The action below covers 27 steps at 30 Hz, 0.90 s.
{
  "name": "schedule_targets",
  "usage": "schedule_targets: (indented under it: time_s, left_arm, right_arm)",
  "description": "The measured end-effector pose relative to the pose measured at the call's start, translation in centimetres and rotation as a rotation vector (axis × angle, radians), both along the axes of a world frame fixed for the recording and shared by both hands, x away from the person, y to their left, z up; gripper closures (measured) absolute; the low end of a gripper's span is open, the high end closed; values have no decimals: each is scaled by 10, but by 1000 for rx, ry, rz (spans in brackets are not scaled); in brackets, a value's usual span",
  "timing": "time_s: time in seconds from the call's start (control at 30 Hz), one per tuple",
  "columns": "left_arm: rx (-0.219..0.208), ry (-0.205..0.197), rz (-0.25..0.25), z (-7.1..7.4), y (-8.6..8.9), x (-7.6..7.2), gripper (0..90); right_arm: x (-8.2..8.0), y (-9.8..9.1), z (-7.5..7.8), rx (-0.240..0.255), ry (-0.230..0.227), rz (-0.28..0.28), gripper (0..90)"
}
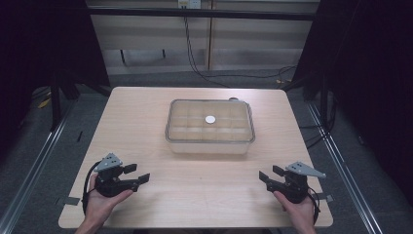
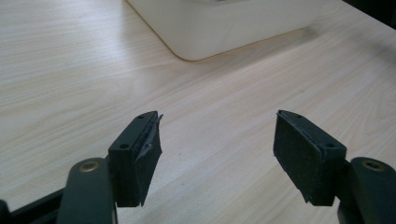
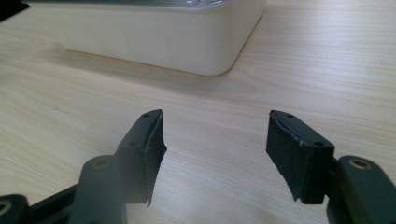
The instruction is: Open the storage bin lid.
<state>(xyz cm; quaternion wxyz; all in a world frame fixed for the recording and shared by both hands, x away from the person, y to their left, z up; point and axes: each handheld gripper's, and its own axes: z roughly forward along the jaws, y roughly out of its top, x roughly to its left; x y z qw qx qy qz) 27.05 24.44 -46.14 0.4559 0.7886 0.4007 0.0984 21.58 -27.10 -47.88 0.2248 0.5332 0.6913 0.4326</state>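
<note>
Right now we are holding the left gripper (image 1: 138,174) and right gripper (image 1: 269,175) wide apart, gripping nothing, both hovering near the lidded plastic box (image 1: 210,126) on the table (image 1: 204,185).

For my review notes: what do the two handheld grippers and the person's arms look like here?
Both are black two-jaw tools. The left gripper and right gripper each carry a grey three-cornered plate on top and trail a black cable. The jaws end in flat rectangular pads of dark textured rubber, frayed at the edges. The forearms are bare, with no sleeves visible.
</note>
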Motion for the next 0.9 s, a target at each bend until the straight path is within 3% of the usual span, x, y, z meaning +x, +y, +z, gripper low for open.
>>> schedule_targets:
  time_s: [0.13, 0.2, 0.37, 0.43, 0.47, 0.7, 0.73, 0.77, 0.83, 0.9]
  left_arm:
    - [3, 8, -3, -2, -2, 3, 335]
    - [-17, 18, -13, -3, -3, 4, 326]
    - [-31, 38, -22, -3, -5, 6, 298]
    - [-49, 44, -21, -3, -6, 7, 290]
    - [-44, 42, -24, -1, -8, 8, 301]
    - [-13, 44, -44, 3, -18, 15, 328]
    - [2, 35, -56, 4, -20, 16, 337]
    - [10, 21, -68, 6, -22, 17, 354]
    - [19, 2, -122, 10, -25, 19, 382]
    - [32, -15, -123, 14, -26, 20, 403]
  right_arm:
    - [1, 0, 3, 8, 25, 10, 414]
    - [2, -3, 5, 37, 37, 24, 369]
    - [-1, -6, 8, 70, 34, 51, 363]
    - [-1, -7, 10, 81, 8, 61, 369]
    - [3, -7, 13, 85, 16, 90, 383]
    - [12, 1, 25, 62, 13, 152, 422]
    - [15, 2, 27, 68, 12, 168, 431]
    - [22, 2, 30, 86, 39, 199, 409]
    - [26, 2, 32, 81, 43, 199, 408]
    - [32, 4, 34, 83, 42, 196, 405]
